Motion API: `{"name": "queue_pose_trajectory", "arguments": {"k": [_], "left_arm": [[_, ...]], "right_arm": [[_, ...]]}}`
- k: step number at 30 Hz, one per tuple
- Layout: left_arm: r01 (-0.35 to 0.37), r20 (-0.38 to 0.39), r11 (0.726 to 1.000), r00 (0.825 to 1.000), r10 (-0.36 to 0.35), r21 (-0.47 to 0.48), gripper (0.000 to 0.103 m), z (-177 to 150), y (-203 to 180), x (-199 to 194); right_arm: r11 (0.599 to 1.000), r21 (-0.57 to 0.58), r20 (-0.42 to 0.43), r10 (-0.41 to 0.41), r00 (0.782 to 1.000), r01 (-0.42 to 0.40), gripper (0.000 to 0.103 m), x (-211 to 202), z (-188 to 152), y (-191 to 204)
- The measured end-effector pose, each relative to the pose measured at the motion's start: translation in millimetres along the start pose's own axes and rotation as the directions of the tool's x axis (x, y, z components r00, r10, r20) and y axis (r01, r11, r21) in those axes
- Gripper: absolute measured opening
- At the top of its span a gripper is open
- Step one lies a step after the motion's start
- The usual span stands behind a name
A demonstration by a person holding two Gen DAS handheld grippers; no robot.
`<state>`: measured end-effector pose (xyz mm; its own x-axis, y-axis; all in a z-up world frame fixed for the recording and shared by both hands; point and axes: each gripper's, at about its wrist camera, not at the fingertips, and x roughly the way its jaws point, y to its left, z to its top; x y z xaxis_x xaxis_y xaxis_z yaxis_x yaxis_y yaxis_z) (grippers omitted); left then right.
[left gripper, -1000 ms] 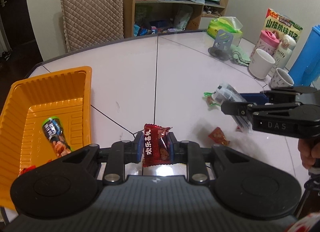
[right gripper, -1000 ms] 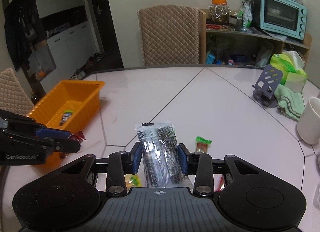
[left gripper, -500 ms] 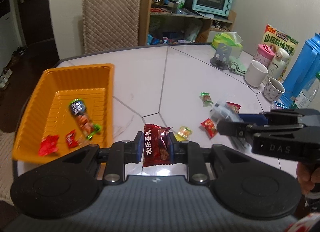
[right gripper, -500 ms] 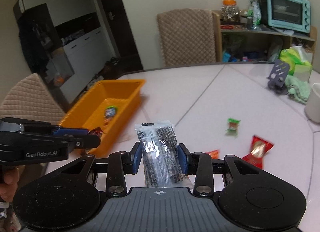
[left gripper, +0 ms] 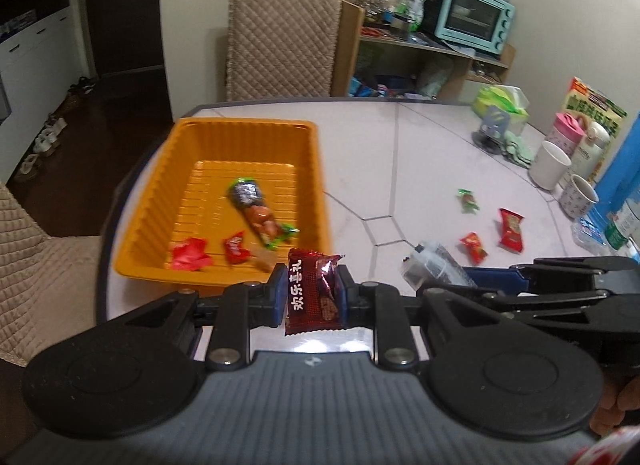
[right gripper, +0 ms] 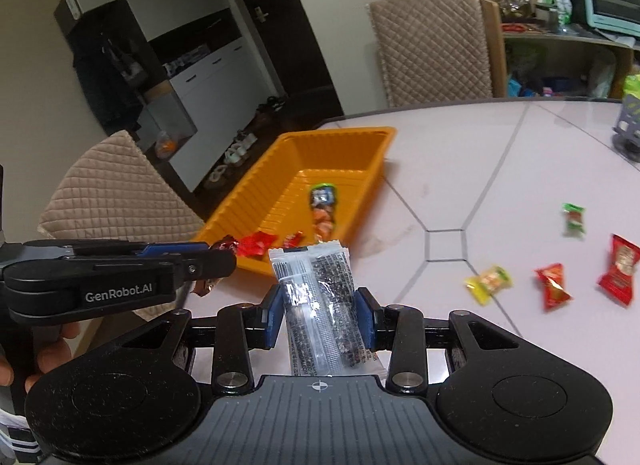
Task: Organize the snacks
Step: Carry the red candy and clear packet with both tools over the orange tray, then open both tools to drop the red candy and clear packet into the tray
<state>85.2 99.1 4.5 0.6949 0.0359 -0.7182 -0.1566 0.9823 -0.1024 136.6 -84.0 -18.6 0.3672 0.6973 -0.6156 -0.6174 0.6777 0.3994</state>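
Both tongs grip snacks: left tongs point(left gripper: 313, 292) dark red packet point(left gripper: 314, 292), right tongs point(right gripper: 319, 315) clear sachet point(right gripper: 320, 305).

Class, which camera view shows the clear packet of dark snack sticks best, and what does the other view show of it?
The right wrist view: the clear packet stands upright and near, pinched in the right gripper, with its label and dark contents visible. The left wrist view shows only its blurred top end, poking out at the side beyond that gripper's dark arms.
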Motion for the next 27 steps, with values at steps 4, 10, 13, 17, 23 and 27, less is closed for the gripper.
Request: {"name": "queue_pose_trajectory", "arguments": {"k": [4, 10, 13, 17, 23, 27], "left_arm": [[-0.018, 0.012, 1.0, 1.0, 0.018, -0.014, 0.022, 9.6, 25.0, 3.1], [-0.028, 0.019, 1.0, 0.999, 0.028, -0.004, 0.022, 29.7, 55.8, 19.2], [-0.026, 0.021, 1.0, 0.999, 0.026, 0.002, 0.022, 42.7, 70.1, 30.7], [-0.022, 0.013, 1.0, 1.0, 0.022, 0.011, 0.022, 57.8, 86.7, 50.8], [-0.021, -0.013, 0.999, 1.0, 0.021, 0.036, 0.022, 75.7, 104.4, 86.6], [-0.032, -0.031, 0.998, 0.999, 0.033, 0.053, 0.022, 87.8, 112.4, 112.7]], "right_arm": [[1.0, 0.01, -0.003, 0.019, 1.0, -0.019, 0.039, 22.6, 13.0, 16.7], [0.999, 0.045, -0.006, 0.01, 1.0, -0.01, 0.039, 63.6, 35.3, 31.6], [0.998, 0.065, -0.006, -0.012, 1.0, 0.012, 0.039, 85.7, 47.6, 34.7], [0.994, 0.103, -0.012, -0.037, 0.999, 0.038, 0.039, 112.0, 61.3, 31.8], [0.988, 0.136, -0.033, -0.072, 0.997, 0.076, 0.039, 150.0, 84.2, 24.3], [0.988, 0.118, -0.036, -0.097, 0.995, 0.101, 0.039, 173.7, 101.7, 16.2]]}}
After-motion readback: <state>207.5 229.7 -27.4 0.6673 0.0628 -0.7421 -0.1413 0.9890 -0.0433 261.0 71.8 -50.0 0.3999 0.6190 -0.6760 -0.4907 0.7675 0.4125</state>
